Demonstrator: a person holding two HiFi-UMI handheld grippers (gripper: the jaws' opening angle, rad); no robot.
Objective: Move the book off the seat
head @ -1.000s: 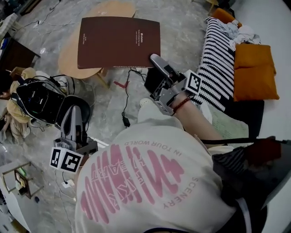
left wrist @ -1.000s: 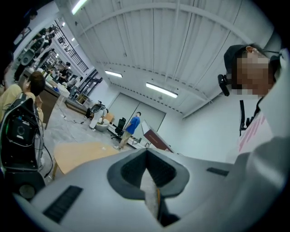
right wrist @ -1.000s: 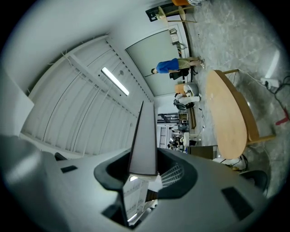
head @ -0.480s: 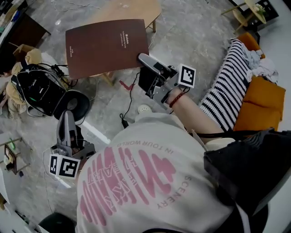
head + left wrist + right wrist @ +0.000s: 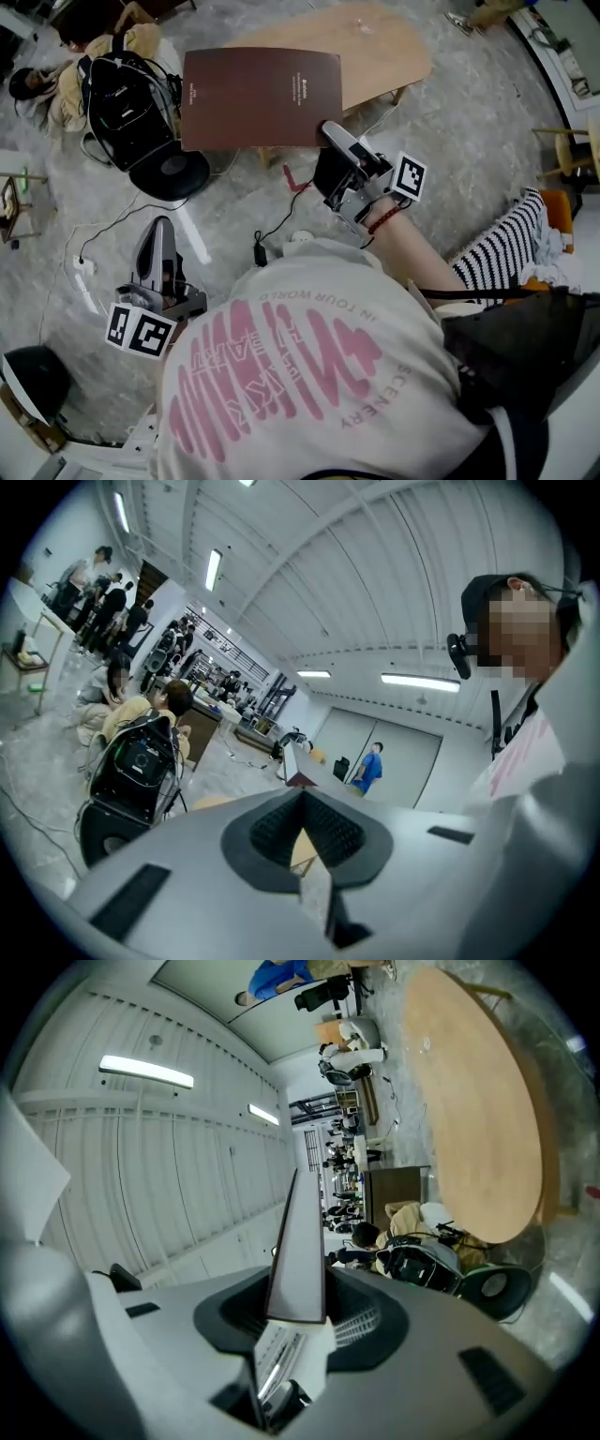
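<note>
**A:** So, where to look for the book (image 5: 261,97)?

**B:** Up by the wood table (image 5: 375,47). Lying flat, brown cover up, over the table's near edge. Hiding a bit of that edge, w/ the rest sticking out past it over the grey floor (image 5: 450,141).

**A:** Held by what?

**B:** Pinched in the R gripper (image 5: 328,131), at the corner furthest from the table. Jaws squeezed on it from both sides. Looks thin and straight in the right gripper view, edge-on btw the two jaws, w/ the table off to one side.

**A:** And the L gripper (image 5: 159,230)?

**B:** Jaws pressed together, nothing inside. Well apart from the table, low by the person's white and pink shirt (image 5: 300,375). Pointing toward the table.

**A:** Anything else near the table?

**B:** Yep. Black bag (image 5: 127,94) just beside it, at the book's other end from the R gripper. Round black thing (image 5: 171,173) touching that bag, a bit further from the table. Thin black cord (image 5: 267,220) on the floor btw the table and the person. Striped cloth (image 5: 502,244) well apart from the table, on the R gripper's side.

**A:** Touching the table or not?

**B:** Can't tell from up here.
</note>
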